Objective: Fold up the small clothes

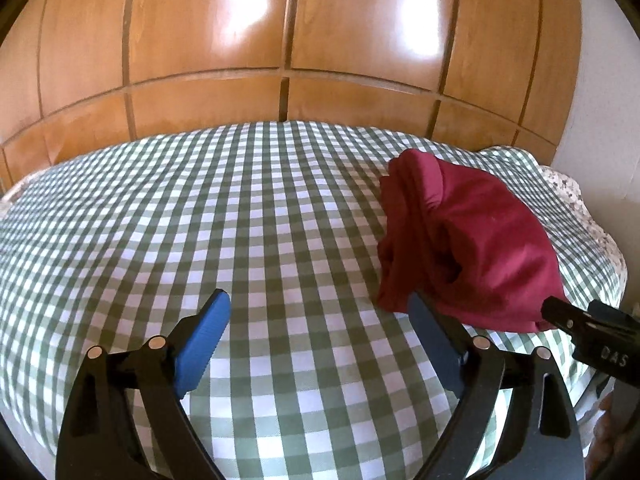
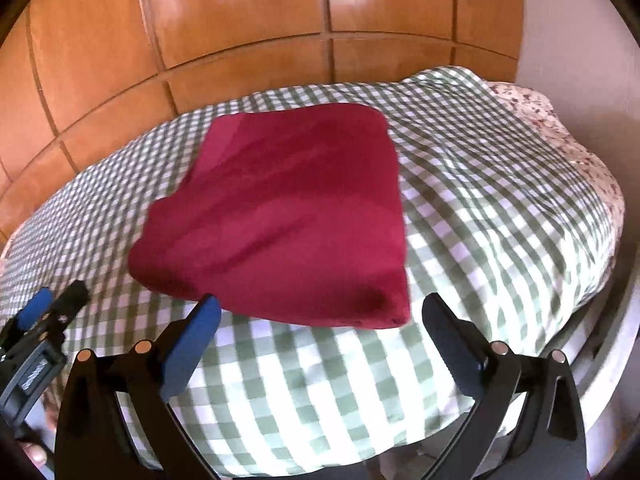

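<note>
Garment: the red cloth [image 2: 276, 216] lies on the bed [image 2: 480, 184], already doubled into a rough rectangle with one narrower flap stepping out at the far left corner; it sits toward the right half of the checked cover, probably so both hands reach it from the near edge.

Left tool: the left tool [image 1: 320, 320] is spread wide and empty, its right finger just at the cloth's near left corner, nothing pinched; it looks placed to take that corner or to stay out of the way.

Right tool: the right tool [image 2: 320, 316] is also released, jaws wide, framing the near edge of the cloth without gripping it; whether its left finger brushes the edge cannot be told.

Fold state: the near edge bulges slightly in the left view, so the layers are loose, not pressed flat.

Stage: judged from the neat outline, the fold seems done or one more halving away.

Backdrop: the wooden wardrobe [image 1: 280, 40] stands behind the bed.

Risk: a careless nudge could spill the loose layers.
</note>
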### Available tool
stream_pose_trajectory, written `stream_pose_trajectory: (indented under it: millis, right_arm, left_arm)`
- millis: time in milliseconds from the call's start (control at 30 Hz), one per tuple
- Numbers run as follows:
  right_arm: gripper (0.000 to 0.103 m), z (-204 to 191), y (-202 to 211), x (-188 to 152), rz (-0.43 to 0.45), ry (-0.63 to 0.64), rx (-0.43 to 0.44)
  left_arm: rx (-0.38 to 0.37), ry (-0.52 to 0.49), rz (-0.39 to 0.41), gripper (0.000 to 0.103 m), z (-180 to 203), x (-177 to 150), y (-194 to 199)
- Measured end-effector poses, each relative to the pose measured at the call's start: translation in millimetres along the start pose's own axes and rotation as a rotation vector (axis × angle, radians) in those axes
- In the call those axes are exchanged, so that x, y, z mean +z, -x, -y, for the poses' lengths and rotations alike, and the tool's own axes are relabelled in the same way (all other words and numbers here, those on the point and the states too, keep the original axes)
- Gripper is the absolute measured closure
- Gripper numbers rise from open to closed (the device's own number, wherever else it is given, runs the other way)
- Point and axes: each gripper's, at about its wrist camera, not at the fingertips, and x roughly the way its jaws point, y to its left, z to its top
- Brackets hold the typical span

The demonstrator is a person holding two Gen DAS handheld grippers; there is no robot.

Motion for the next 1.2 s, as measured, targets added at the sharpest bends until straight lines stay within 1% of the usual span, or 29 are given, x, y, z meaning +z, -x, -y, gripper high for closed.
stream_pose_trajectory:
  millis: [67, 133, 267, 333, 467, 533, 633, 733, 867, 967, 1067, 1200]
  right_arm:
    - [0.003, 1, -5, 0, -0.009, 0.026, -0.037]
    - [0.003, 3, -3, -1, 0.009, 0.023, -0.055]
    - [0.002, 0, 7, -1, 0.095, 0.054, -0.126]
    - [0.002, 0, 11, -1, 0.123, 0.048, -0.142]
    - [0.002, 1, 17, -1, 0.164, 0.017, -0.149]
    - [0.002, 3, 18, -1, 0.168, -0.001, -0.155]
    - [0.002, 6, 19, -2, 0.163, -0.039, -0.140]
    - [0.002, 3, 19, -4, 0.167, -0.031, -0.144]
    - [0.002, -2, 17, -7, 0.158, -0.025, -0.127]
    - [0.002, -4, 16, -9, 0.152, -0.019, -0.116]
    - [0.002, -7, 17, -11, 0.160, -0.015, -0.105]
    - [0.002, -8, 17, -12, 0.165, -0.013, -0.102]
  left_arm:
    - [-0.002, 0.003, -0.001, 0.014, 0, 0, 1]
    - [-0.002, 0.007, 0.006, 0.014, 1, 0, 5]
    - [0.010, -0.001, 0.032, 0.010, 4, 2, 11]
    - [0.017, -0.010, 0.038, 0.010, 6, 3, 13]
    - [0.034, -0.020, 0.051, 0.005, 11, 5, 17]
    - [0.045, -0.022, 0.057, 0.004, 12, 6, 18]
    - [0.057, -0.014, 0.051, 0.004, 11, 6, 18]
    - [0.067, 0.004, 0.032, 0.004, 9, 5, 15]
    - [0.071, 0.009, 0.019, 0.004, 9, 2, 14]
    - [0.076, 0.005, 0.031, 0.004, 9, 2, 15]
    - [0.107, -0.021, 0.042, 0.004, 13, 1, 17]
    - [0.123, -0.031, 0.052, 0.004, 16, 0, 20]
